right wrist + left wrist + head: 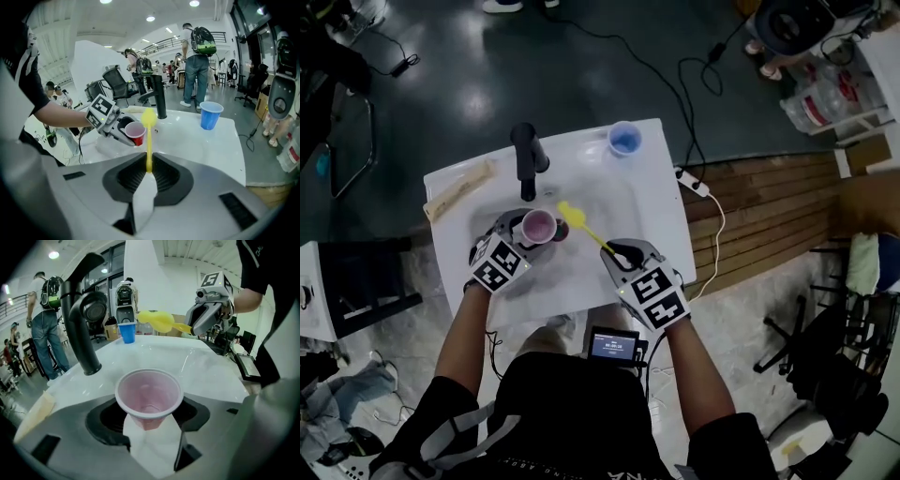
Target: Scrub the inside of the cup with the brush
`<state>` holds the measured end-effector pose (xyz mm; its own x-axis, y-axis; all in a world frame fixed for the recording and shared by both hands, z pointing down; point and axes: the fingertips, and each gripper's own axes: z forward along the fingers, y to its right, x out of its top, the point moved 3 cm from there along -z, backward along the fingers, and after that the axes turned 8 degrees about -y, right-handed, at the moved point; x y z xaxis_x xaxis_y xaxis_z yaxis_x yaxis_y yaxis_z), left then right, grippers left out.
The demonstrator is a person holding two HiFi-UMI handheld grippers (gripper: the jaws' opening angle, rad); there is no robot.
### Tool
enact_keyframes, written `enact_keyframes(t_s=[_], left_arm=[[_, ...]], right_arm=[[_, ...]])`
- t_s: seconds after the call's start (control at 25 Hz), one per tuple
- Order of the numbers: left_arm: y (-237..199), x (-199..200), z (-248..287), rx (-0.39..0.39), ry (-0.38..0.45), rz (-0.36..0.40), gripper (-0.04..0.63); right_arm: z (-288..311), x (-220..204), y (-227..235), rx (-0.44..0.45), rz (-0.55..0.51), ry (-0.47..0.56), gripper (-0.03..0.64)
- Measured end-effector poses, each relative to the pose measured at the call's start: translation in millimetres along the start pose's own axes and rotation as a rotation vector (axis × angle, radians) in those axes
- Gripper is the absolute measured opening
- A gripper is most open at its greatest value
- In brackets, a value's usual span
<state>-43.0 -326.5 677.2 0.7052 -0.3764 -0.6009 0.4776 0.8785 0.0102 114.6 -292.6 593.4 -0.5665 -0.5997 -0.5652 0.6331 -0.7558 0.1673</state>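
Your left gripper (525,236) has its jaws part-way apart and clamped on the lower body of the pink cup (538,226). The cup is mouth up, just in front of the black faucet (526,155), over the basin of the white sink (623,202). Inside looks empty, with a pale pink wall. Your right gripper (619,258) is narrow, jaws pinched on the thin handle of the yellow brush (581,225), in front of the faucet and to its right. The handle runs from the jaws back toward the faucet, and the brush head sits outside the cup, close beside its rim on the side away from the faucet base. A blue cup (624,139) stands upright on the sink top right of the faucet, well apart from both grippers. A tan strip (459,187) lies left of the faucet.
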Motion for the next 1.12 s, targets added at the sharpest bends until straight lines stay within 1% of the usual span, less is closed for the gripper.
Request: enact_keyframes(t_s=[0.12, 0.36, 0.64, 0.88, 1.12], left_arm=[[2, 8, -21, 0.004, -0.023, 0.040, 0.287], [13, 12, -55, 0.023, -0.078, 0.119, 0.285], [29, 18, -86, 0.033, -0.143, 0.209, 0.285], [38, 21, -105, 0.029, -0.217, 0.288, 0.285], [49, 24, -114, 0.020, -0.271, 0.354, 0.282]], right_arm=[[-9, 8, -10, -0.009, -0.086, -0.016, 0.043], [-18, 20, -37, -0.049, -0.320, -0.069, 0.043], [-29, 36, -59, -0.146, -0.611, -0.180, 0.043], [-29, 54, -75, -0.226, -0.819, -0.261, 0.043], [-24, 67, -92, -0.305, -1.009, -0.337, 0.043]])
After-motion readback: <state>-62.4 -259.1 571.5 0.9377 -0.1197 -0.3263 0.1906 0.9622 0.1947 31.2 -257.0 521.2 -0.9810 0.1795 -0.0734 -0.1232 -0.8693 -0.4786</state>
